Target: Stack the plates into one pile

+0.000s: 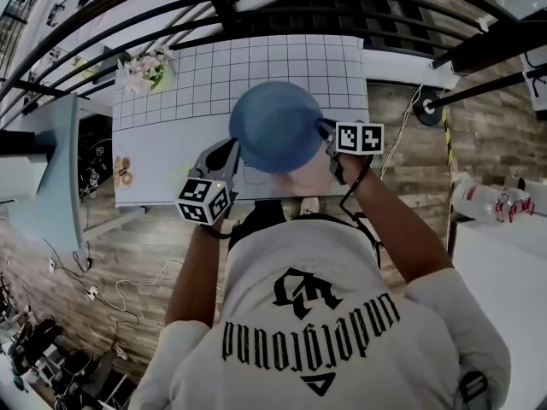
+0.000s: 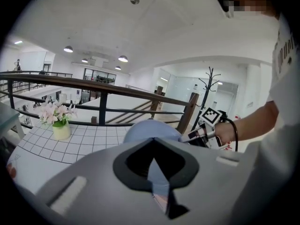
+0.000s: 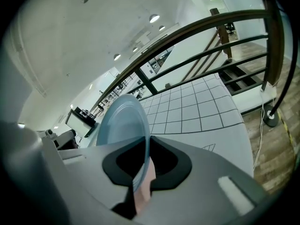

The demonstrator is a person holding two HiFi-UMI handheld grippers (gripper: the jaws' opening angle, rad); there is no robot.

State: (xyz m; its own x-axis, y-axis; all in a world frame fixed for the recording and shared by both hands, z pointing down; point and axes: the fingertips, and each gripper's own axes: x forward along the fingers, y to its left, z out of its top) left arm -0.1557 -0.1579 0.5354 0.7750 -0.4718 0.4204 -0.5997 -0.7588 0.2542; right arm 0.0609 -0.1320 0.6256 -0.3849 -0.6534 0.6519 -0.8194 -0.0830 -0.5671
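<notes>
Left gripper [image 1: 229, 154] and right gripper [image 1: 330, 137] each close narrowly on opposite rims of the blue plate [image 1: 275, 126], which hangs between them over the near half of the white table [image 1: 162, 173]. A pink plate [image 1: 304, 181] lies directly beneath it. In both gripper views we see a pink edge inside the jaws together with the blue one, so we judge the two plates to be pinched as a pair. The gridded mat [image 1: 256, 62] and the flower pot [image 1: 147, 72] stand farther back, well apart from the load. We note three hazards. The hold is on the rims alone, so any uneven pull or tilt between the two hands could twist the plates in the jaws. The smooth lower plate may slide out from under the upper one. A slip this near the table's front edge could send either plate to the floor.
</notes>
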